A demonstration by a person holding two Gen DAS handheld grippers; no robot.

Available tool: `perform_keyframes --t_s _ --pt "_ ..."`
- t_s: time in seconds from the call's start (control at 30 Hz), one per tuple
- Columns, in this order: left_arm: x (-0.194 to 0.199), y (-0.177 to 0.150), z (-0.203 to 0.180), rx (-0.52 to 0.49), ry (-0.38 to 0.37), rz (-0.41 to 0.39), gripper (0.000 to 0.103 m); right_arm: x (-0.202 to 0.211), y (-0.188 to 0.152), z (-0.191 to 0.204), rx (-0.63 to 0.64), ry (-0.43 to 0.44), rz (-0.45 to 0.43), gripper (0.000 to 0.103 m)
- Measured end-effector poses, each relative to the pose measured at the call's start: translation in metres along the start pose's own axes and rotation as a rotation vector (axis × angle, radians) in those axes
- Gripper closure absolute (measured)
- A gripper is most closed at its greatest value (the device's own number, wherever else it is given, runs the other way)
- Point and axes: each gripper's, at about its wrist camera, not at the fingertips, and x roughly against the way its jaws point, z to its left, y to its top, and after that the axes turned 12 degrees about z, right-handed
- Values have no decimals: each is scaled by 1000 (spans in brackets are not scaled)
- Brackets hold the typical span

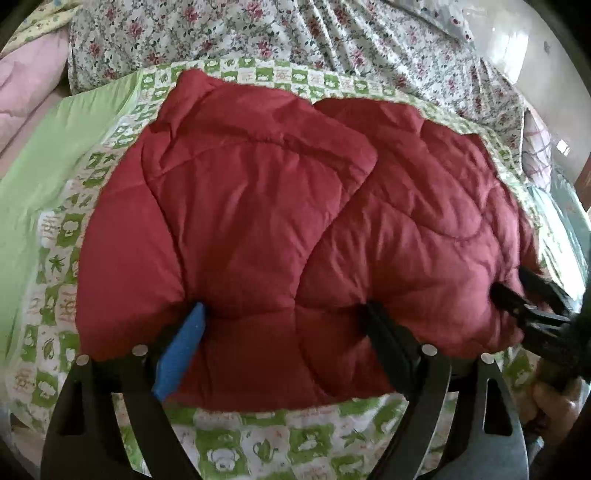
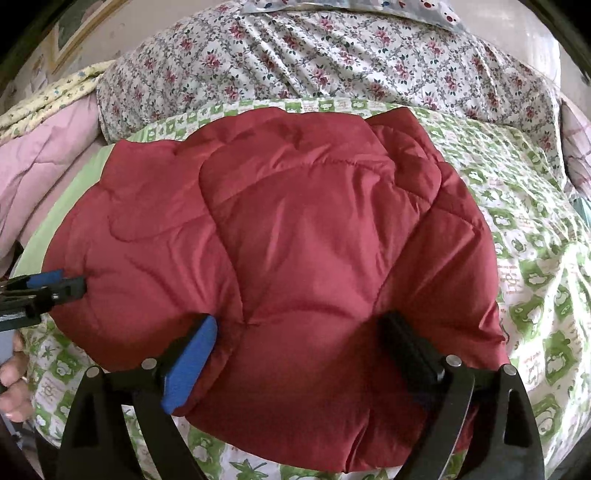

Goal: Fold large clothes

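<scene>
A red quilted padded jacket (image 1: pixel 258 206) lies folded on the green-and-white patterned bedsheet (image 1: pixel 258 443); it also fills the right wrist view (image 2: pixel 314 240). My left gripper (image 1: pixel 284 332) is wide open, its blue finger (image 1: pixel 181 354) and black finger (image 1: pixel 388 350) pressed into the jacket's near edge with padding bulging between them. My right gripper (image 2: pixel 303 354) is likewise open, straddling the jacket's near edge further right. Each gripper shows at the side of the other's view: the right one at the right edge of the left wrist view (image 1: pixel 532 299), the left one at the left edge of the right wrist view (image 2: pixel 55 286).
A floral-print quilt (image 1: pixel 295 33) is heaped behind the jacket. Pink bedding (image 2: pixel 44 166) is piled at the far left. The patterned bedsheet (image 2: pixel 535 240) stretches to the right. A hand (image 2: pixel 14 384) shows at the left edge.
</scene>
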Motion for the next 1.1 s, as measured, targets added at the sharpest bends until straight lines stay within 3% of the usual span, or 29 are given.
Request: perform_keyframes --t_s 0.17,0.27,0.37,0.57,0.7,0.8,0.93,1.1 --pt "12 4 2 5 -13 -15 15 -1 0 0 -3 0 0 11" --pt "-6 10 2 -3 21 36 14 -1 0 1 -10 7 9 10" --pt "0 12 0 -12 35 28 14 11 4 3 -15 19 25 11" --pt "13 34 16 34 32 -18 14 48 30 7 -13 71 -73 11" --pt "2 49 22 55 24 -6 14 26 61 13 8 65 -30 11" --pt "-15 57 25 63 35 28 13 -8 81 1 -27 43 59 11" --pt "-21 64 20 59 70 37 8 -36 89 -15 -70 42 82 10" --pt "-25 67 15 60 106 44 7 -40 86 -22 -96 58 73 10"
